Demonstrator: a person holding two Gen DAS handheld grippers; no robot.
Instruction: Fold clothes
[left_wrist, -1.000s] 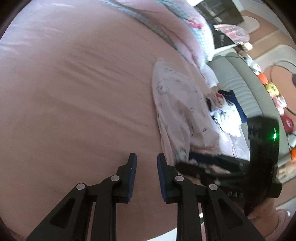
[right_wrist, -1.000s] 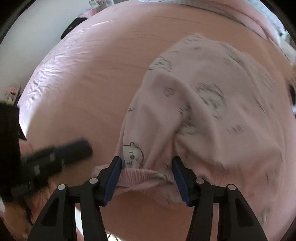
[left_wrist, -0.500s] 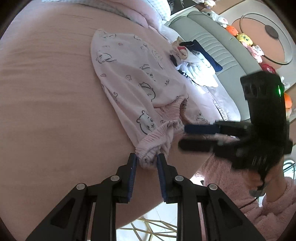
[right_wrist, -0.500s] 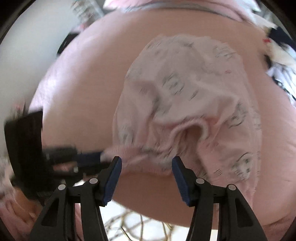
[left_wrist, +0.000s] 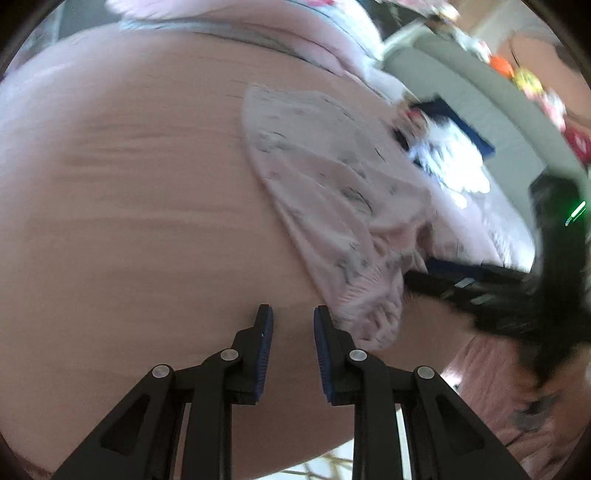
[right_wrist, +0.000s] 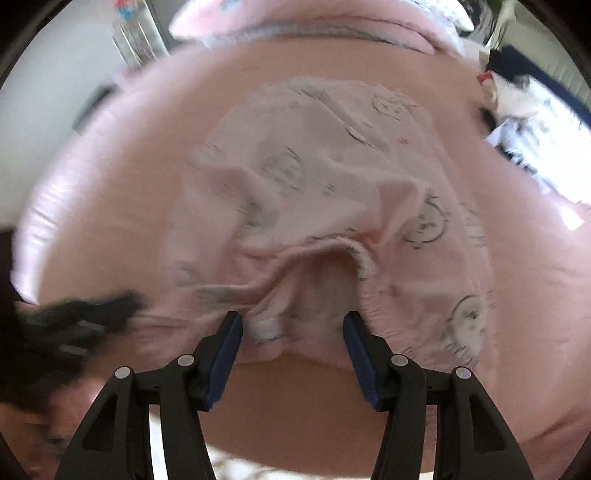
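A pair of pale pink children's trousers (right_wrist: 332, 177) printed with small cartoon animal faces lies rumpled on a bed covered in a pink sheet (left_wrist: 129, 221), near the bed's front edge. The elastic waistband (right_wrist: 325, 254) faces the cameras and gapes open in a loop.

The right tongs (right_wrist: 291, 325) stand wide apart, their blue-padded fingers on either side of the bunched waistband cloth and clamping nothing. The left tongs (left_wrist: 293, 321) are apart by a narrower gap over bare sheet, just beside the waistband's left corner, with no cloth between them.

In the left wrist view the right tongs (left_wrist: 417, 273) reach in from the right, blurred, touching the waistband. A heap of dark blue and white clothes (left_wrist: 450, 155) sits farther back beside a grey sofa (left_wrist: 491, 110).
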